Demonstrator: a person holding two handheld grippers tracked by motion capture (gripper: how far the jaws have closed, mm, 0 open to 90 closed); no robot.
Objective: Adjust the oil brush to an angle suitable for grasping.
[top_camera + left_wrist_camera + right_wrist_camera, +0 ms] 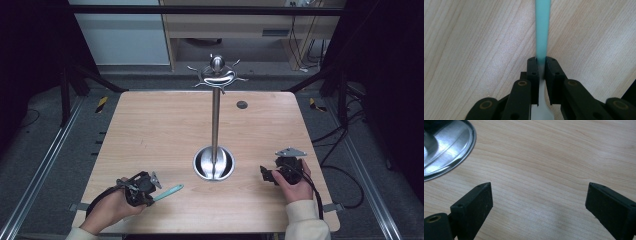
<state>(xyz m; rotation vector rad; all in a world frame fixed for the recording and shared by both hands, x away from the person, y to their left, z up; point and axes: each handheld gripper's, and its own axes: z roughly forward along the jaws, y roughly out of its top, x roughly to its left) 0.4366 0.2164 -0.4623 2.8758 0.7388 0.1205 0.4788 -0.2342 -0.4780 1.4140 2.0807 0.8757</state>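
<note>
A utensil with a teal handle (169,191) lies on the wooden table (160,130) at the near left. My left gripper (151,194) is down at its near end. In the left gripper view the jaws (542,65) press on both sides of the teal handle (542,30), and a white part of the utensil runs back between them. My right gripper (265,174) rests at the near right, to the right of the steel stand's base. Its jaws (537,195) stand wide apart over bare wood with nothing between them.
A tall steel stand (216,115) with hooked arms at the top rises from a round dished base (214,164) in the table's middle; the base's rim (461,152) lies just left of my right gripper. A small dark disc (242,104) sits at the table's far side.
</note>
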